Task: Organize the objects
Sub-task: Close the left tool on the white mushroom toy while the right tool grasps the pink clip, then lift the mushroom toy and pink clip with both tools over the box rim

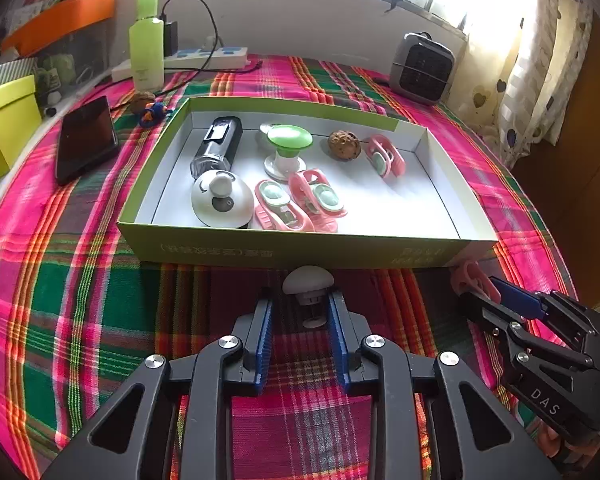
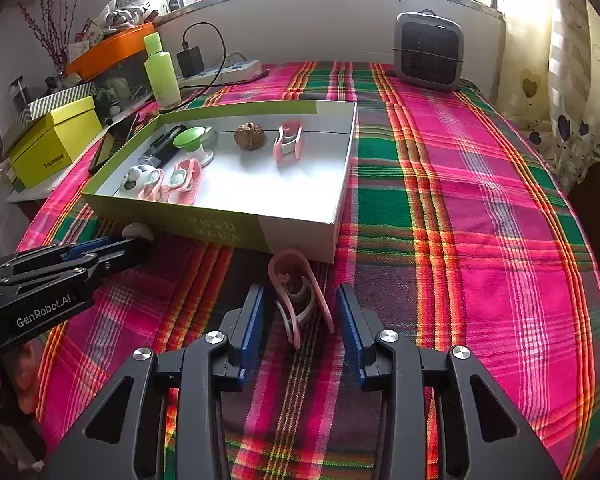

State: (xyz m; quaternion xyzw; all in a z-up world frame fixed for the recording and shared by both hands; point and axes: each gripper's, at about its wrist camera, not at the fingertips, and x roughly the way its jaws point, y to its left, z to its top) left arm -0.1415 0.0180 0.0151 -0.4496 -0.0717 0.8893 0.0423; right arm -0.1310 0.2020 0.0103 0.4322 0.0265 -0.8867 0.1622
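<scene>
A shallow green-walled box (image 1: 300, 250) (image 2: 236, 232) on the plaid cloth holds a black bottle (image 1: 220, 144), a green-topped stand (image 1: 288, 148), a walnut (image 1: 343, 144), a white dome (image 1: 222, 200) and three pink clips (image 1: 304, 200). A small white mushroom-shaped piece (image 1: 309, 284) stands in front of the box between the fingers of my open left gripper (image 1: 300, 312); whether they touch it is unclear. A loose pink clip (image 2: 300, 296) lies between the fingers of my open right gripper (image 2: 300, 316), with gaps on both sides.
A black phone (image 1: 86, 138), a green bottle (image 1: 146, 44), a power strip (image 1: 208, 58) and a yellow box (image 1: 4, 128) sit at the left and back. A grey heater (image 2: 428, 52) stands at the back right. A curtain (image 2: 572, 80) hangs at the right.
</scene>
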